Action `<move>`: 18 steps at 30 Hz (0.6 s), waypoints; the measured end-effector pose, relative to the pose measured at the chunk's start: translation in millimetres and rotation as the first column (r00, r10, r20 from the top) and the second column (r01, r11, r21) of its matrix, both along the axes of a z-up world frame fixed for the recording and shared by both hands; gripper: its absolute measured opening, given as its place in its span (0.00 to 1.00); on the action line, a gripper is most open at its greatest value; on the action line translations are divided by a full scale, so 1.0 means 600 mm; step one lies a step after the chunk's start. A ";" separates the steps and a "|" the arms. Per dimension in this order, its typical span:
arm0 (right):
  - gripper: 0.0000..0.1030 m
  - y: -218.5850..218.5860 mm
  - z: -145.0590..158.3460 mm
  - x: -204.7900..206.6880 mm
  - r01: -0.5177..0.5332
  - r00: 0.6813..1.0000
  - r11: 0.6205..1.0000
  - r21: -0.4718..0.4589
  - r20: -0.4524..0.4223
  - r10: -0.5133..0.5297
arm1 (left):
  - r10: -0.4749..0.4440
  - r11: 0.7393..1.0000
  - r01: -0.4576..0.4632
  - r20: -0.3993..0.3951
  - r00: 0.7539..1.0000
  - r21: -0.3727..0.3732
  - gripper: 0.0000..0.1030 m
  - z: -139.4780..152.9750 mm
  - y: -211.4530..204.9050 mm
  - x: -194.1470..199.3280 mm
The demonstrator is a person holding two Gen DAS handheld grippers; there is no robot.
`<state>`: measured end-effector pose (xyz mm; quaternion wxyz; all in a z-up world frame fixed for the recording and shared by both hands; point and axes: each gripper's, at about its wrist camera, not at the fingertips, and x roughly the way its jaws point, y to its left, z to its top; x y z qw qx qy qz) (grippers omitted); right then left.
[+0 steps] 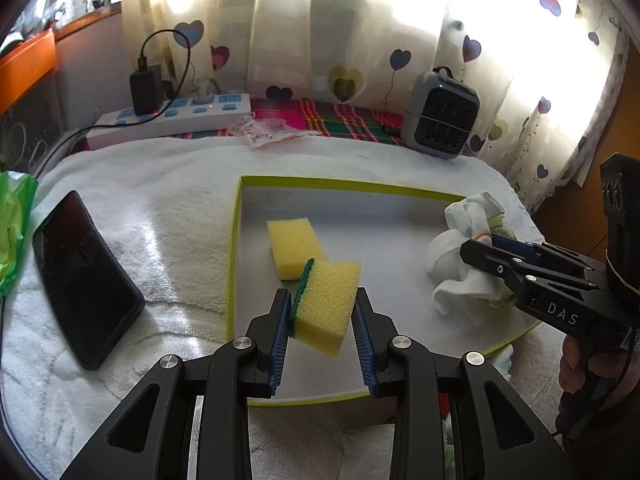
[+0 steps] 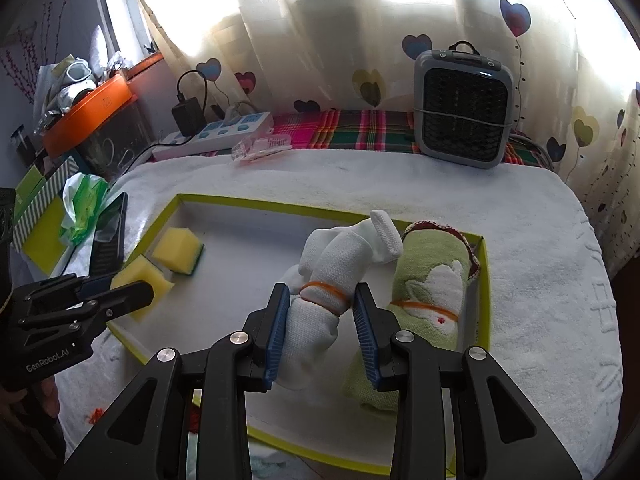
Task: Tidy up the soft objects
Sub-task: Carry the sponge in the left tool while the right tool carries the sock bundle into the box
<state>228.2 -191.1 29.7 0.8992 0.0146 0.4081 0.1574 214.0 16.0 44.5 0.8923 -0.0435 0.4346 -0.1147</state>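
My left gripper [image 1: 323, 312] is shut on a yellow sponge with a green scouring side [image 1: 326, 306], held just above the shallow green-rimmed tray [image 1: 236, 216]. A second yellow sponge [image 1: 291, 246] lies on the tray floor right behind it. My right gripper [image 2: 322, 312] is shut on a rolled white cloth bound by an orange rubber band [image 2: 328, 280], over the tray's right half. A rolled green towel [image 2: 430, 288] with its own band lies in the tray [image 2: 280, 205] beside it. The right gripper [image 1: 476, 254] and the white roll [image 1: 452, 252] also show in the left wrist view.
The tray sits on a white towel [image 1: 160, 208] spread over the table. A black phone [image 1: 80, 276] lies left of the tray, beside a green plastic bag [image 1: 14, 220]. At the back stand a power strip [image 1: 172, 118] and a small grey heater [image 2: 462, 108]. A curtain hangs behind.
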 end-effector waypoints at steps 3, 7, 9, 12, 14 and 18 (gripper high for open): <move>0.33 -0.001 -0.008 0.007 -0.004 1.000 1.000 0.003 -0.016 0.004 | -0.001 1.000 0.001 -0.015 1.000 0.011 0.28 -0.010 -0.004 0.006; 0.33 0.000 -0.014 0.012 -0.007 1.000 1.000 0.001 -0.020 0.007 | 0.002 1.000 -0.002 -0.025 1.000 0.021 0.28 -0.019 -0.008 0.013; 0.33 0.001 -0.015 0.013 -0.006 1.000 1.000 -0.003 -0.019 0.006 | 0.008 1.000 -0.007 -0.030 1.000 0.028 0.28 -0.023 -0.009 0.016; 0.33 0.004 -0.015 0.013 -0.004 1.000 1.000 -0.024 -0.016 0.003 | 0.007 0.999 -0.006 -0.030 1.000 0.034 0.28 -0.026 -0.013 0.018; 0.33 0.006 -0.015 0.012 0.001 1.000 0.999 -0.043 -0.009 -0.002 | 0.009 0.999 -0.008 -0.029 1.000 0.035 0.28 -0.027 -0.013 0.019; 0.33 0.005 -0.015 0.012 0.009 1.000 0.999 -0.053 -0.006 -0.010 | 0.009 0.999 -0.008 -0.028 1.000 0.039 0.28 -0.028 -0.014 0.021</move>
